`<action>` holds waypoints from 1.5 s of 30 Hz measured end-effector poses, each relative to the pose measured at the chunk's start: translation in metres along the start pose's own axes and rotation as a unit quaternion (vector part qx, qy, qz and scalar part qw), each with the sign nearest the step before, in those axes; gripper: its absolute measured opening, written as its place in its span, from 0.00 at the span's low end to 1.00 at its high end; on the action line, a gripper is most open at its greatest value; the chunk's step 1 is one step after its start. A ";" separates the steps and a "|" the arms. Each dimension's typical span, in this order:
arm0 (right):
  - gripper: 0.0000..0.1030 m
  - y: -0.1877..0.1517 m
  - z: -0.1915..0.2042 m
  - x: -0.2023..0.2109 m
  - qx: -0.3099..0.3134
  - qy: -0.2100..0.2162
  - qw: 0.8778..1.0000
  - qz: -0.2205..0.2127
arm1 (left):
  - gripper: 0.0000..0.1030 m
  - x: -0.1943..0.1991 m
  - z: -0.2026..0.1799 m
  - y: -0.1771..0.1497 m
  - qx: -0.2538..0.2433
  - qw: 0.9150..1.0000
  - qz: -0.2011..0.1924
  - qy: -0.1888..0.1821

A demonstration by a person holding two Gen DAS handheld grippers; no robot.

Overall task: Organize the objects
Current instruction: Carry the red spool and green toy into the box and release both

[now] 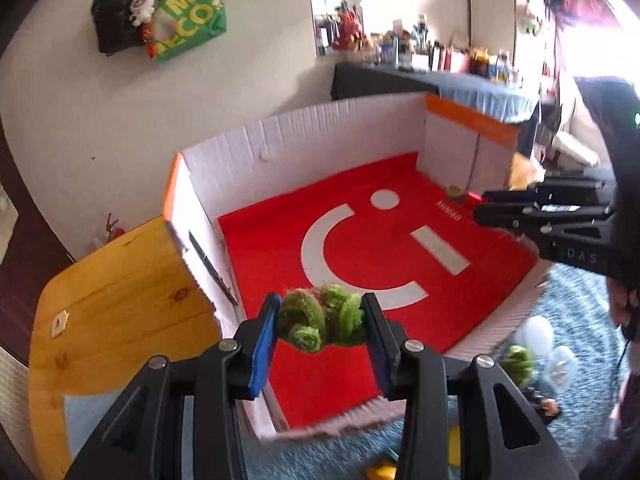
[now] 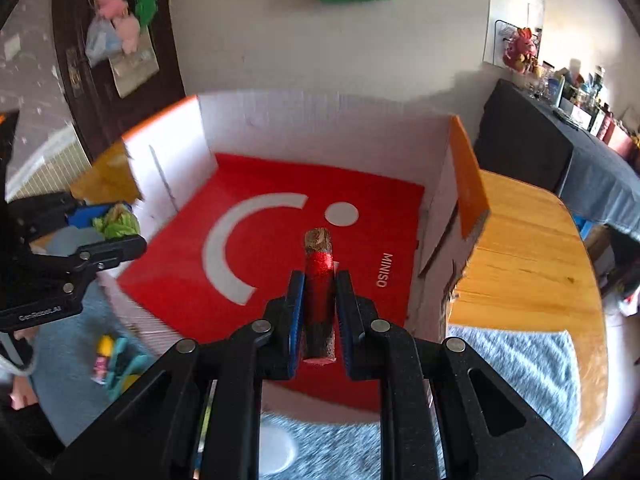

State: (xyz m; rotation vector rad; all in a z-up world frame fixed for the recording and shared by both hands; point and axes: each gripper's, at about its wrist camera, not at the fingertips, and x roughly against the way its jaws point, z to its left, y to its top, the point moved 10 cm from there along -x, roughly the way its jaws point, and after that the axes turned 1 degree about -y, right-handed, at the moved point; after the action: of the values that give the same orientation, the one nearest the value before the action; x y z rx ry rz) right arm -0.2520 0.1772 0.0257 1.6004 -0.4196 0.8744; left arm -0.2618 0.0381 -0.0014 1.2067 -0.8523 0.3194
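Note:
My left gripper (image 1: 322, 322) is shut on a fuzzy green plush piece (image 1: 320, 322), held over the near part of an open white cardboard box (image 1: 248, 140) whose floor is a red sheet (image 1: 280, 248) with a white logo. My right gripper (image 2: 318, 284) is shut on a slim red stick-shaped pack (image 2: 319, 280) with a brown patterned tip, held over the same box (image 2: 280, 120). In the left wrist view, the right gripper (image 1: 480, 206) reaches in from the right edge. In the right wrist view, the left gripper (image 2: 120, 226) shows at the left with the green plush (image 2: 116, 222).
The box sits on a wooden table (image 1: 104, 300) with a blue-grey fuzzy cloth (image 2: 520, 368) on it. Another green plush (image 1: 518, 362), clear plastic bits and small toys (image 2: 108, 356) lie on the cloth near the box's front. Bags (image 1: 184, 12) hang on the wall behind.

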 end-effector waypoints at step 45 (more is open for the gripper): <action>0.15 -0.021 -0.007 -0.051 0.050 -0.008 0.993 0.104 | 0.49 -0.040 0.009 -0.018 -0.043 0.996 0.078 0.014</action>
State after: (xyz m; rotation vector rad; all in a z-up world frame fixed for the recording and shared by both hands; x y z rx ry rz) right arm -0.2726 0.1789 -0.0261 1.6759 -0.5686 1.0550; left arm -0.2799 0.0318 -0.0418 1.0554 -0.9297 0.4203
